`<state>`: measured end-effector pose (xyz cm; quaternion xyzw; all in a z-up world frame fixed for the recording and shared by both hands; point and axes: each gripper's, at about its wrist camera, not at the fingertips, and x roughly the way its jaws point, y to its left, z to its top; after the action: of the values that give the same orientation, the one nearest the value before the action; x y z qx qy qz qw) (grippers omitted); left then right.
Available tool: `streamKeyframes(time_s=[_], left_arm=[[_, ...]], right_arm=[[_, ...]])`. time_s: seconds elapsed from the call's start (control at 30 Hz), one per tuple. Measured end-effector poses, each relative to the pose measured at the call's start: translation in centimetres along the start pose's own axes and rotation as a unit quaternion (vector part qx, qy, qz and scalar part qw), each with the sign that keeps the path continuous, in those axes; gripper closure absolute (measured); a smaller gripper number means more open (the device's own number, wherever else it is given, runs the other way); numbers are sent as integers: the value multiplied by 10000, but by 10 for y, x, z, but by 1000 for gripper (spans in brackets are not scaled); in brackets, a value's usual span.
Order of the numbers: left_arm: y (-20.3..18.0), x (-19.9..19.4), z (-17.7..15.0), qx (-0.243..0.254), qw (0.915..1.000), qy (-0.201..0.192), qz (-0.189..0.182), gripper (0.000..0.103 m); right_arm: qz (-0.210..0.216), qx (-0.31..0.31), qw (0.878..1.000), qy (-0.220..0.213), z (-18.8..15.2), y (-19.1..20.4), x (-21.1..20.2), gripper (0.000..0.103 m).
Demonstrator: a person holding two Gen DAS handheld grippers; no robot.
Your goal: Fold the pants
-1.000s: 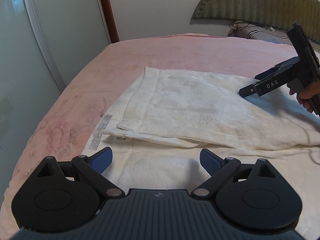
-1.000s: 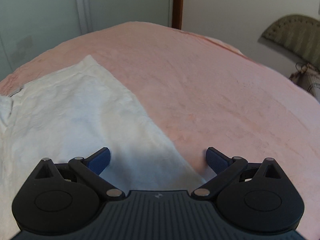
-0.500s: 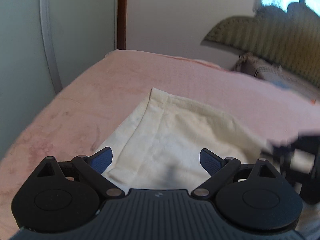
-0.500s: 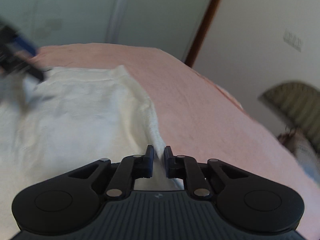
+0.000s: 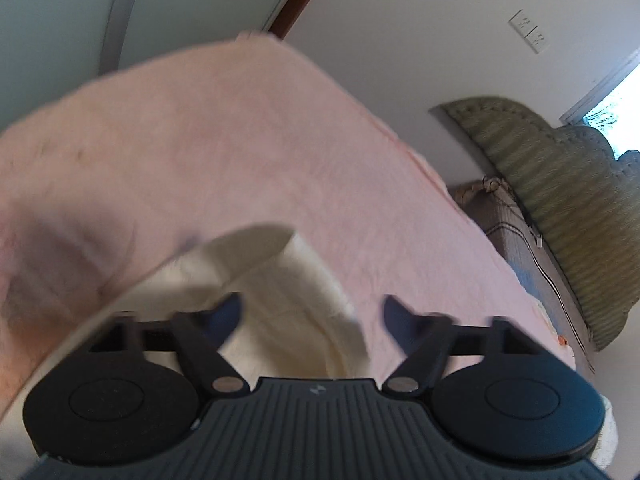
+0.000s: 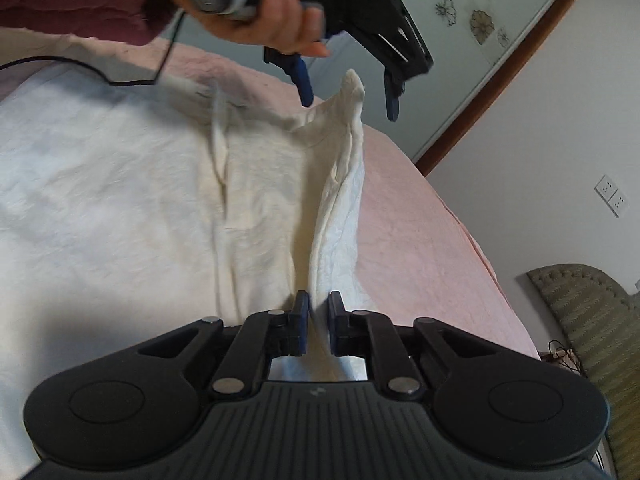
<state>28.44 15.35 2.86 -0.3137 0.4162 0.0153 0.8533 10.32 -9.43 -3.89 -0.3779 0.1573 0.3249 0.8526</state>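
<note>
The cream-white pants (image 6: pixel 120 200) lie spread on the pink bed cover (image 6: pixel 420 220). My right gripper (image 6: pixel 318 312) is shut on the pants' edge and lifts it into a raised fold. A peak of cloth (image 6: pixel 352 84) stands up between the blue fingers of my left gripper (image 6: pixel 348 100), which hangs open above it in the person's hand. In the left wrist view the left gripper (image 5: pixel 312 316) is open, with a lifted corner of the pants (image 5: pixel 280 280) between its fingers, blurred.
A green padded headboard (image 5: pixel 560 184) and a brown pillow (image 5: pixel 516 224) are at the right. A sliding wardrobe door (image 6: pixel 460 20) and a white wall with sockets (image 6: pixel 612 196) lie beyond the bed. A black cable (image 6: pixel 80 66) trails across the cloth.
My right gripper closed on the pants' edge and lifted it. My left gripper swung over to the raised corner, still open, and both views tilted.
</note>
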Motion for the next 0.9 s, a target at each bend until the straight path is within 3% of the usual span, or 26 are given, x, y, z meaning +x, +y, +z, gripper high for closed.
streamKeyframes(time_s=[0.07, 0.2, 0.27, 0.33, 0.37, 0.4, 0.5, 0.53, 0.63, 0.73, 0.9], left_arm=[[15, -1, -8, -238, 9995, 205, -106, 97], [32, -26, -31, -182, 9997, -1, -169, 99], [38, -42, -40, -86, 9997, -44, -213, 99], [43, -54, -44, -23, 9995, -65, -298, 98], [44, -60, -45, 21, 9995, -79, -316, 98], [44, -65, -47, 90, 9993, -96, -338, 98], [41, -84, -54, 497, 9980, -142, -354, 97], [40, -91, -58, 678, 9971, -163, -318, 97], [39, -118, -78, 1525, 9877, -315, -111, 97], [50, -140, -100, 2048, 9780, -403, 65, 97], [82, -159, -137, 2212, 9744, -264, 286, 96]], right_arm=[[-34, 135, 9999, -15, 0, -2, -2, 93], [-310, 133, 9994, 67, 2, -3, 3, 89], [-629, 16, 9979, 157, 3, 0, 6, 72], [-948, -16, 9952, 242, 2, -1, 9, 43], [-1017, -43, 9943, 316, 2, -3, 9, 42], [-1041, -42, 9937, 401, 1, -4, 9, 44], [-1294, 70, 9895, 637, 1, -5, 1, 90], [-1379, -15, 9883, 648, 1, -1, -6, 94], [-1250, 9, 9908, 521, 8, 18, -39, 96], [-927, -69, 9948, 423, 16, 52, -71, 96], [-386, 117, 9982, 447, 15, 99, -98, 96]])
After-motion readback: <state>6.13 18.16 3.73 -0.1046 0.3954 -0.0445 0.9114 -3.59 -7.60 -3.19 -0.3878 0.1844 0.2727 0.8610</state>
